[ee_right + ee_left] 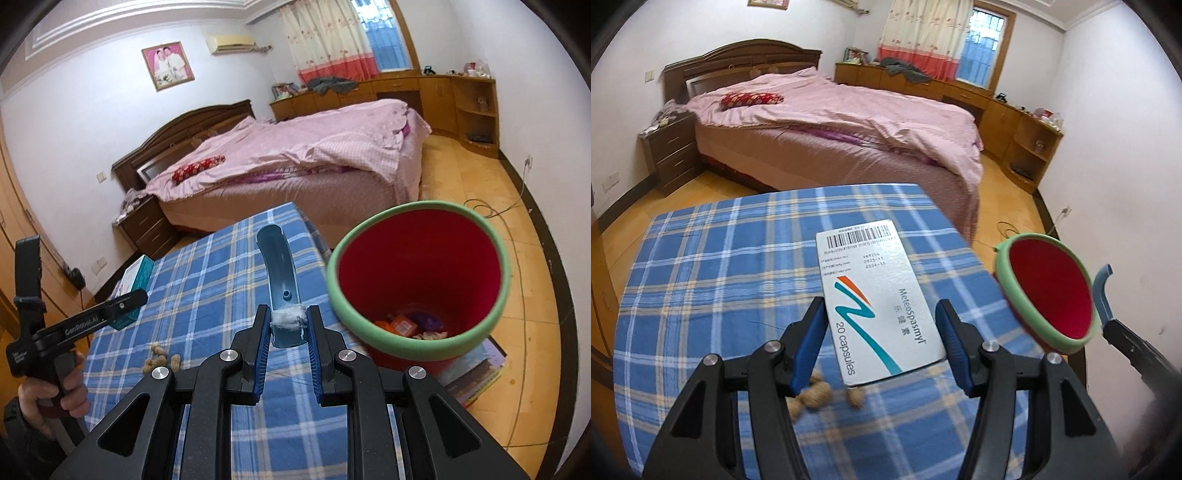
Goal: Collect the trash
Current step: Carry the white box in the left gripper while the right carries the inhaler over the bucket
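Observation:
My left gripper (882, 314) is shut on a white capsule box (875, 295) and holds it above the blue plaid table (720, 280). The box also shows in the right wrist view (136, 291). Several peanut shells (816, 397) lie on the cloth under it, and they show in the right wrist view (162, 360). My right gripper (288, 321) is shut on a curved blue handle (277, 266). A red bin with a green rim (417, 280) hangs tilted at the table's right edge, with trash in its bottom. It also shows in the left wrist view (1049, 291).
A bed with a pink cover (831, 122) stands beyond the table. A dark nightstand (668, 151) is to its left. Wooden cabinets (1015, 122) line the far wall. A cable (509, 214) lies on the wooden floor. Books (476, 373) lie under the bin.

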